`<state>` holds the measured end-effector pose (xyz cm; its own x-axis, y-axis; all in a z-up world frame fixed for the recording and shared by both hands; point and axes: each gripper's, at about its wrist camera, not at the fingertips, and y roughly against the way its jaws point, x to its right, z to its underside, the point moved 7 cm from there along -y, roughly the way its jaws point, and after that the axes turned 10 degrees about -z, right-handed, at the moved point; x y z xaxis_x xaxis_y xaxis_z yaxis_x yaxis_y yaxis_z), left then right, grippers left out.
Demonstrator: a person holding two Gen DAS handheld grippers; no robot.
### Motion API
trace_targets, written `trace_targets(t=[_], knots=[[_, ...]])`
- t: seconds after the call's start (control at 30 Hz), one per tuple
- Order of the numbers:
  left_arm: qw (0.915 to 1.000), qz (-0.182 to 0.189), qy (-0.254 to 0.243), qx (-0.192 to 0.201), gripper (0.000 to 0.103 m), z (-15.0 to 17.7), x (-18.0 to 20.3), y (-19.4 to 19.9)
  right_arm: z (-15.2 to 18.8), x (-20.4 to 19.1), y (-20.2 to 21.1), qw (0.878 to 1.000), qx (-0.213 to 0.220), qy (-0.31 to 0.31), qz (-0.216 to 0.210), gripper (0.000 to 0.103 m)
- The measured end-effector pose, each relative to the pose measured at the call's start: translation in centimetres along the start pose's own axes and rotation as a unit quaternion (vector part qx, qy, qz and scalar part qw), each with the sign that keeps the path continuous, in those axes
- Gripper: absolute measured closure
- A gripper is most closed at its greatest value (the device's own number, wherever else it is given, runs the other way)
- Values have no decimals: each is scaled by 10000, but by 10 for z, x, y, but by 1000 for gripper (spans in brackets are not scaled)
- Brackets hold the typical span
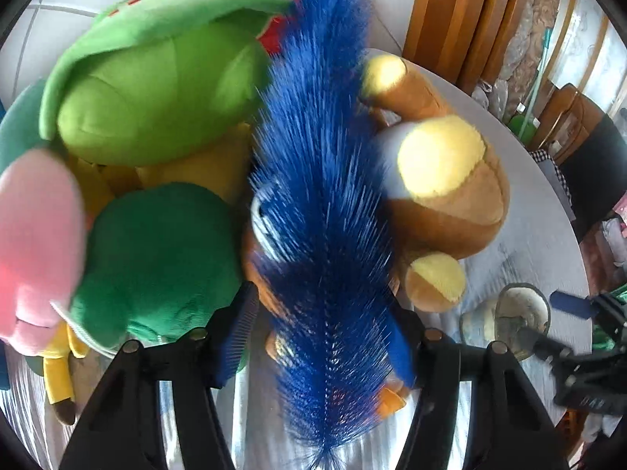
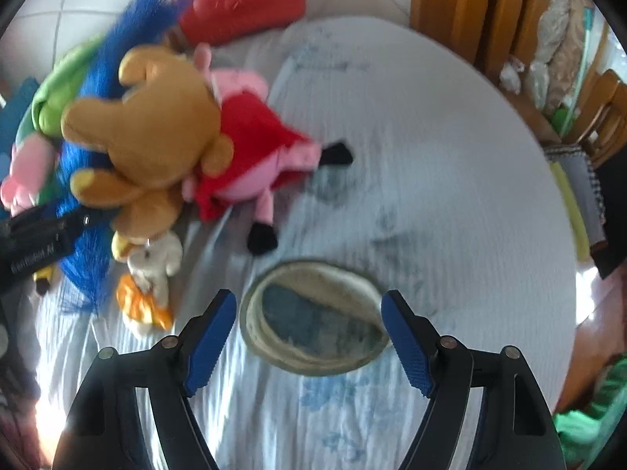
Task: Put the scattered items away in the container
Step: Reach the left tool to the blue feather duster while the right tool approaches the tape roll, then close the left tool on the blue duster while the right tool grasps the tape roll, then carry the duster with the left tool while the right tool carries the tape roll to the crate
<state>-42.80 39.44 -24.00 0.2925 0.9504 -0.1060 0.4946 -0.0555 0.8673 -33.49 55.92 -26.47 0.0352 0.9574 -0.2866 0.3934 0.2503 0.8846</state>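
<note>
My left gripper (image 1: pixel 323 338) is shut, jaws wide, on a long blue furry toy (image 1: pixel 321 180) that fills the gap between its fingers. A brown plush with yellow paws (image 1: pixel 450 203) lies against the fur on the right. Green plush toys (image 1: pixel 156 90) and a pink one (image 1: pixel 35 235) are heaped on the left, over a teal rim (image 1: pixel 15 129) that may be the container. My right gripper (image 2: pixel 309 333) is open above a round beige-rimmed item (image 2: pixel 313 321), not touching it. A pink pig plush in a red dress (image 2: pixel 254 145) and a small white and orange plush (image 2: pixel 149 282) lie on the cloth.
A round table (image 2: pixel 431 156) with a pale cloth holds everything. A red bag (image 2: pixel 243 0) lies at its far edge. Wooden chairs (image 2: pixel 462 8) and household clutter stand behind and to the right. The left gripper's body (image 2: pixel 39 243) shows at the left edge.
</note>
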Motion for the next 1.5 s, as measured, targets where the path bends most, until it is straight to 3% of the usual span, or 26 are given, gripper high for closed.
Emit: trace_targets(t=[0.2,0.27,0.3,0.33,0.37,0.4,0.7,0.73,0.77,0.8,1.1,1.37,1.5], knots=[[9997,-1,-251,31,57,7,8,-4,14,-7,-28,9995,-296,88,-68,28],[9997,35,-238,39,65,8,6,-1,14,-10,-37,9993,-349,145,-58,43],[9997,60,-236,43,72,9,5,1,14,-12,-41,9991,-376,174,-51,57],[9996,80,-275,54,75,11,4,3,14,-13,-46,9990,-411,172,-31,65],[9995,85,-310,62,85,13,3,6,12,-14,-48,9989,-397,223,58,64],[9993,91,-344,70,86,15,1,8,11,-16,-50,9988,-376,281,157,64],[9997,40,-210,-106,86,34,-16,-1,12,-15,-47,9989,-196,180,382,62],[9997,32,-232,-84,86,36,-16,1,12,-16,-46,9988,-160,215,406,71],[9997,25,-254,-62,87,38,-17,2,13,-20,-46,9992,-157,208,299,87],[9996,17,-274,-39,91,40,-17,4,14,-22,-44,9992,-129,212,303,94],[9991,-251,162,300,91,55,-48,71,5,-59,22,9966,482,509,-442,95],[9947,-579,662,539,91,73,-83,128,-8,-136,78,9783,881,1509,-1111,95],[9896,-806,998,645,91,92,-120,154,2,-191,71,9682,948,1906,-1312,95]])
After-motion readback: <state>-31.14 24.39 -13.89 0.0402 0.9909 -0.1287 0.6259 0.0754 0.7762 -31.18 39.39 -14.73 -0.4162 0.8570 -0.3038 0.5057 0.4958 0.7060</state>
